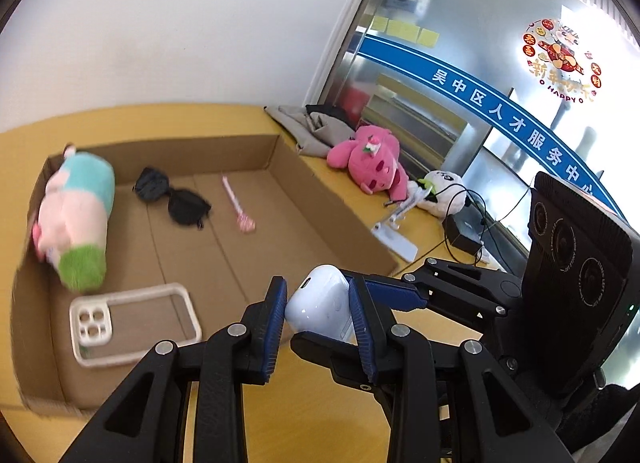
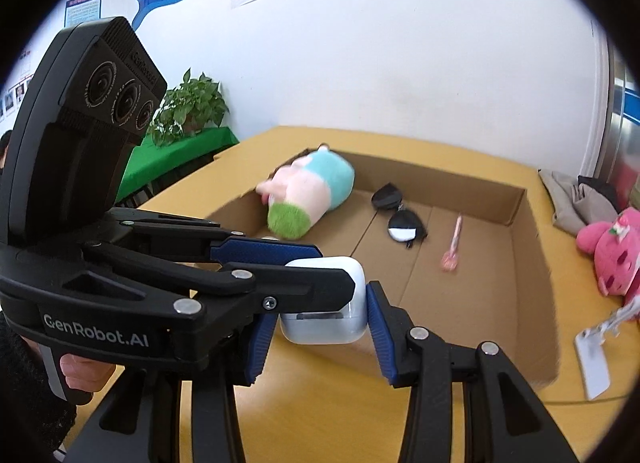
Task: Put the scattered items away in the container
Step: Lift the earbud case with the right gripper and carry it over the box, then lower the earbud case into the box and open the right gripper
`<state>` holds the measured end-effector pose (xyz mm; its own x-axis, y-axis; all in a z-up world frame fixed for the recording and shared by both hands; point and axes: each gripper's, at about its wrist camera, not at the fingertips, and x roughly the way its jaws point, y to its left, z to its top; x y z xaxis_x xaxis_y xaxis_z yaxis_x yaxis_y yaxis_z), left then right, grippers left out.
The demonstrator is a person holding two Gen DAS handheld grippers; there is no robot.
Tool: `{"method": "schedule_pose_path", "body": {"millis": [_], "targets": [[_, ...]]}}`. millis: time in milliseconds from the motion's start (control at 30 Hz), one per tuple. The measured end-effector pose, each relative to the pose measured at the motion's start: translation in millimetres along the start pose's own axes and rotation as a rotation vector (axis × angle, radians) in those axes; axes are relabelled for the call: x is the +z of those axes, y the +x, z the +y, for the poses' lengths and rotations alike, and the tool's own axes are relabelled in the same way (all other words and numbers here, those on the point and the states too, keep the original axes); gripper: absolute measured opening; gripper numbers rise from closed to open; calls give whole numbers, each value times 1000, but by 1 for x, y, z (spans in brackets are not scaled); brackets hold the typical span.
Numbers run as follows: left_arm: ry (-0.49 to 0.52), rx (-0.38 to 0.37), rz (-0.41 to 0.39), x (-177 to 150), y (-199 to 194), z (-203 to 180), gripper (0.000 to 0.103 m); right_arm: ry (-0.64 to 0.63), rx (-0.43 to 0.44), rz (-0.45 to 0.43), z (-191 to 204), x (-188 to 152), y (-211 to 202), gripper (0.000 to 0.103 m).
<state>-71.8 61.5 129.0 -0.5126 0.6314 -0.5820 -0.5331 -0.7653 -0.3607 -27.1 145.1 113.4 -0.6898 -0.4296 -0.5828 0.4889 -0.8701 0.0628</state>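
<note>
A white earbud case [image 1: 320, 303] is held above the yellow table at the near rim of the open cardboard box [image 1: 340, 223]. My left gripper [image 1: 318, 315] is shut on it, blue pads on both sides. In the right wrist view the case [image 2: 324, 303] sits between my right gripper's [image 2: 320, 323] pads, which stand slightly apart from it; the left gripper's fingers [image 2: 264, 251] clamp it from the left. In the box lie a pink, teal and green plush [image 1: 76, 215], black sunglasses [image 1: 172, 197], a pink pen [image 1: 238, 205] and a white phone case [image 1: 132, 323].
On the table to the right of the box lie a pink plush [image 1: 368, 163], a white plush [image 1: 440, 191], grey cloth [image 1: 308, 127], a white phone stand [image 1: 394, 237] and a black device with cables [image 1: 464, 231]. A potted plant [image 2: 192, 103] stands beyond the table's left.
</note>
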Motion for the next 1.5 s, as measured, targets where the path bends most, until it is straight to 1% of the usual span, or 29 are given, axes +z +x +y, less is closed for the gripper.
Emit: {"method": "schedule_pose_path", "body": {"millis": [100,200,300,400,600,933,1233,1333,1400,1500], "targets": [[14,8,25,33,10,-1,33,18,8,9,-17,25,0,42],[24,12,56,56,23,2,32,53,22,45,-40,48,7,42],[21,4,93,70,40,6,32,82,34,84,-60,60,15,42],[-8,-15,141,78,62,13,31,126,51,131,-80,62,27,42],[-52,-40,263,72,114,25,31,221,73,220,-114,42,54,42],[-120,-56,424,53,187,46,31,339,64,390,-156,5,107,42],[-150,-37,529,38,223,57,31,388,20,528,-167,-17,144,42],[-164,-31,560,34,229,60,31,394,17,554,-167,-22,151,42],[-171,-13,581,32,233,61,29,397,15,572,-167,-25,155,42],[-187,-6,587,31,235,63,29,393,4,580,-166,-25,155,42]]}}
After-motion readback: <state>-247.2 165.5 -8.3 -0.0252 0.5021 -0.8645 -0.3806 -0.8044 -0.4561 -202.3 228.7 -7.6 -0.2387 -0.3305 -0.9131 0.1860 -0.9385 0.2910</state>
